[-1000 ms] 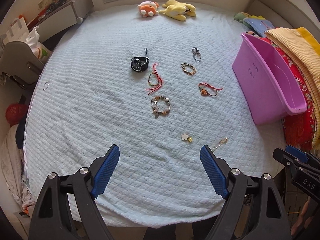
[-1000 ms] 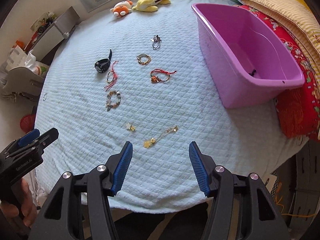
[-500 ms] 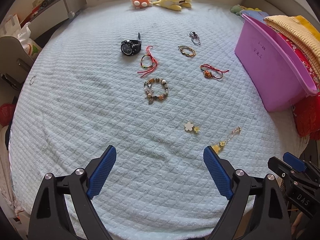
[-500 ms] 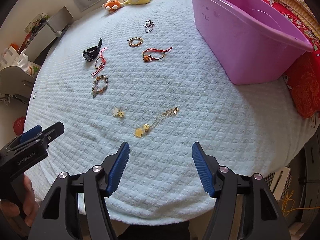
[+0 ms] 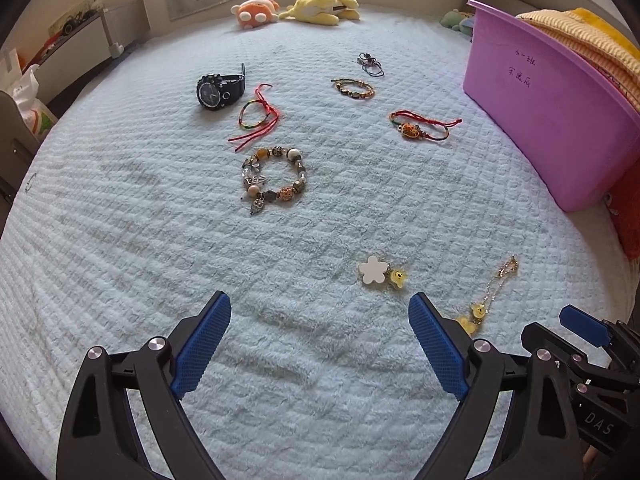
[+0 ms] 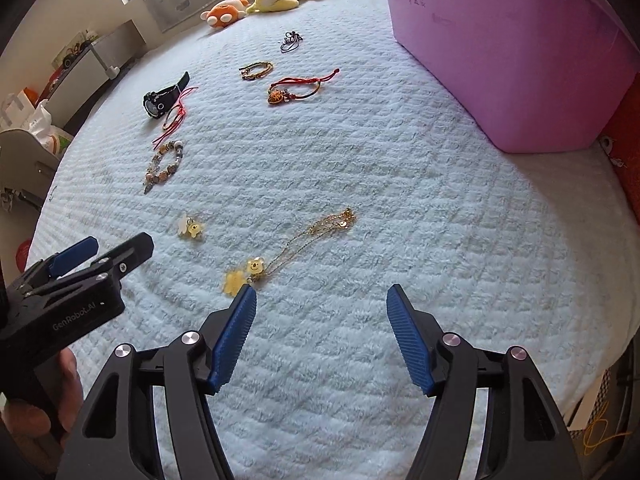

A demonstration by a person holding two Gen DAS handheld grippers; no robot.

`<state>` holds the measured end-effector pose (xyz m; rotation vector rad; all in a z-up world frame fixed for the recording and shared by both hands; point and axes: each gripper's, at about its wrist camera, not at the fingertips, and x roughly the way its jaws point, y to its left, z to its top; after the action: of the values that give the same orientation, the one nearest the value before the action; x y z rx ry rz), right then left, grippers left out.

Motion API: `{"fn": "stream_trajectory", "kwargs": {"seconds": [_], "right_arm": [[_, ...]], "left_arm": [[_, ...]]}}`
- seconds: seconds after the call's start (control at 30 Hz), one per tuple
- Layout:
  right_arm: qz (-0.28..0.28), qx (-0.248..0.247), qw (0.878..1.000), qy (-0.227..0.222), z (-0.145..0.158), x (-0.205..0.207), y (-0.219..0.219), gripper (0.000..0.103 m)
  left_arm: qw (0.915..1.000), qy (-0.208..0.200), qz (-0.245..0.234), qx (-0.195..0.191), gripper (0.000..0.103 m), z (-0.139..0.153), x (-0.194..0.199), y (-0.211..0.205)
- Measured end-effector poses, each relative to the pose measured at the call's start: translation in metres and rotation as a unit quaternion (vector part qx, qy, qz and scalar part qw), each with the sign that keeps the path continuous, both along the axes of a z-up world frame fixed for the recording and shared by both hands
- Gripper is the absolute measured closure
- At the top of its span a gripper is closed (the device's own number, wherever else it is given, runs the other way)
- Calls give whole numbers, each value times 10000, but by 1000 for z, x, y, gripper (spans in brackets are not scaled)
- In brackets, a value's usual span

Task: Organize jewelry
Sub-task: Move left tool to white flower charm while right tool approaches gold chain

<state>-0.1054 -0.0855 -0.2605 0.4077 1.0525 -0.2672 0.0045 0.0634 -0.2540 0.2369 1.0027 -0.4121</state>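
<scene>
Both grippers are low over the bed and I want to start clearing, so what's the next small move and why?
Probably ease the right gripper forward and down onto the gold chain necklace. Its jaws, which have just been opening, stand apart with nothing between them, and the necklace lies just ahead of its fingertips, the nearest piece on the blanket, with the purple bin beyond.

A bed (image 5: 120, 240) under a pale blue quilted cover fills the daylit room, with a white shelf (image 5: 80, 46) along the beige wall (image 6: 52, 16).

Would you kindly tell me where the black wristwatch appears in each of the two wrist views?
Left wrist: black wristwatch, upper left of centre, beside a red cord bracelet.
Right wrist: far left, upper third, touching that bracelet.
Shared landmark: purple plastic tub.
</scene>
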Motion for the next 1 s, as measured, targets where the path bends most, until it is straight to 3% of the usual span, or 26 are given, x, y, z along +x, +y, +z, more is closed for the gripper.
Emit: {"fn": "stream_trajectory", "kwargs": {"seconds": [0.47,1.0], "right_arm": [[-20,-124,9998,-171,-19,28,15,38],[-19,-359,9992,-185,-28,32,17,38]], "left_arm": [[9985,-192,-497,-83,14,-25,19,-14],[9973,-205,-685,-194,14,-39,24,-19]]}}
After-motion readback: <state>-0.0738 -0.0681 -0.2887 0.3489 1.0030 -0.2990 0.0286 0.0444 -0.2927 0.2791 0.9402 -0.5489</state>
